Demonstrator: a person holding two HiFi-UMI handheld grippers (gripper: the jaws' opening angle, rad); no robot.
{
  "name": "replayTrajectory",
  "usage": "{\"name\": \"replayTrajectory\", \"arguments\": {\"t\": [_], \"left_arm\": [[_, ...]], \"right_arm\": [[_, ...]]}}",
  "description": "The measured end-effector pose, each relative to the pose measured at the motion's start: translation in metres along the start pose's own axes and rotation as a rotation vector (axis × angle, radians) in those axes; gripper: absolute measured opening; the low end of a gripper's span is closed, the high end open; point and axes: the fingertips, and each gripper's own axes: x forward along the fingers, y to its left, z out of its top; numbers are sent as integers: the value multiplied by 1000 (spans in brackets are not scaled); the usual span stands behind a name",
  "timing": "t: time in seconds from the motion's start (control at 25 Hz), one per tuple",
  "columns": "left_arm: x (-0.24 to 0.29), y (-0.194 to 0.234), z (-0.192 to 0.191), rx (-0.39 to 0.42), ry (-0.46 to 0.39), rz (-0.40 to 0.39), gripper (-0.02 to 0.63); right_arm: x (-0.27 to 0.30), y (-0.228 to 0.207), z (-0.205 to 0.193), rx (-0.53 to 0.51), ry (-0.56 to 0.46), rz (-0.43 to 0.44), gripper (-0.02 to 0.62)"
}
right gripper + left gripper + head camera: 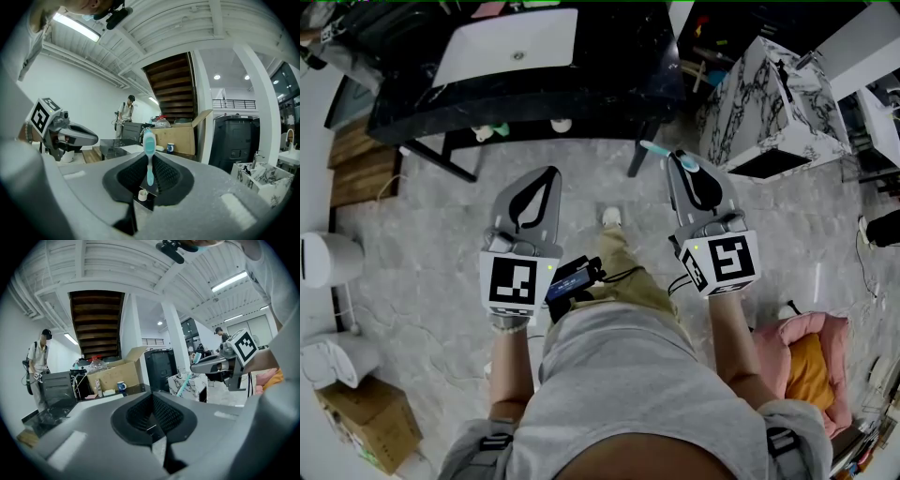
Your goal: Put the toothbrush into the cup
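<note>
My right gripper [677,157] is shut on a teal toothbrush [687,165], held level in front of the person's body. In the right gripper view the toothbrush [149,159] stands upright between the pads, bristle head on top. My left gripper [551,172] is beside it on the left, jaws together with nothing between them. A blue-and-white cup [170,147] stands on the black counter [609,84] ahead, and the left gripper view also shows the cup [121,386]. From that view the right gripper [206,364] and the toothbrush [186,380] are at the right.
A white sink [511,47] is set in the counter. A marble-patterned cabinet [769,103] stands at the right, and a pink cushion [806,352] lies near the person's right side. A cardboard box [370,422] and white bins [323,258] are at the left. A person [37,366] stands beyond the counter.
</note>
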Motion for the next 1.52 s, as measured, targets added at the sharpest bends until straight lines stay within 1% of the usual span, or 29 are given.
{"name": "replayTrajectory", "arguments": {"t": [0.56,1.52], "left_arm": [[72,35,13,2,-18,10,11],[195,105,17,-17,25,80,11]], "right_arm": [[69,-44,6,3,0,23,32],[206,-122,8,9,18,119,32]]}}
